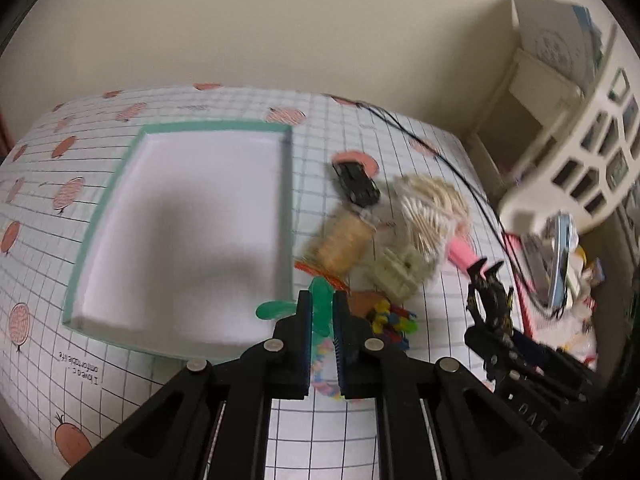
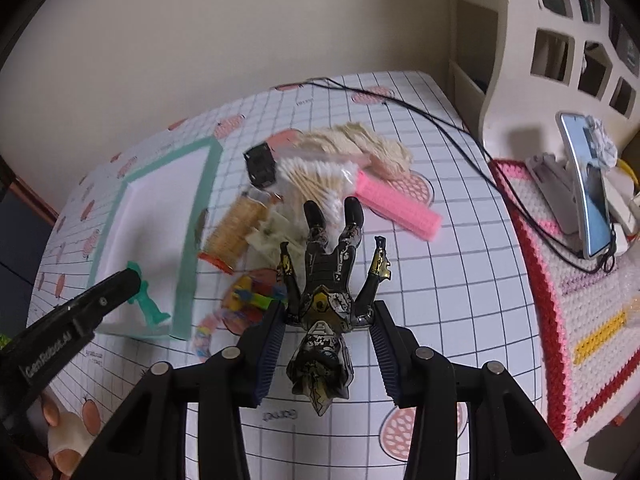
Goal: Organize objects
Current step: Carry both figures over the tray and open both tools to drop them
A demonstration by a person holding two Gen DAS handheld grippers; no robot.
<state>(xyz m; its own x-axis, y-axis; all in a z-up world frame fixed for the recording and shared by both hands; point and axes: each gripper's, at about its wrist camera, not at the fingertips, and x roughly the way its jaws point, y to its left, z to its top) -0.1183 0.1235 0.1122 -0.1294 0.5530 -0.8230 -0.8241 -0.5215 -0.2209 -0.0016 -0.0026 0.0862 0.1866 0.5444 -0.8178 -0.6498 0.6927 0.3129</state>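
L: my left gripper [image 1: 321, 314] has jaws closed on the green toy figure [image 1: 320, 304], tray [image 1: 100, 208] at 10 o'clock, nearer this hand | R: right gripper [image 2: 328, 322], jaws clasping the black-gold action figure [image 2: 326, 300], long axis 12–6, head toward me, above the worktop [image 2: 460, 280]

My way over the white tray [image 1: 180, 216] lies open. To its right, the toy pile [image 2: 304, 184] and black cable [image 2: 452, 128] crowd the table.

Cream wall [image 1: 280, 20], perhaps white shelving [image 1: 548, 80]
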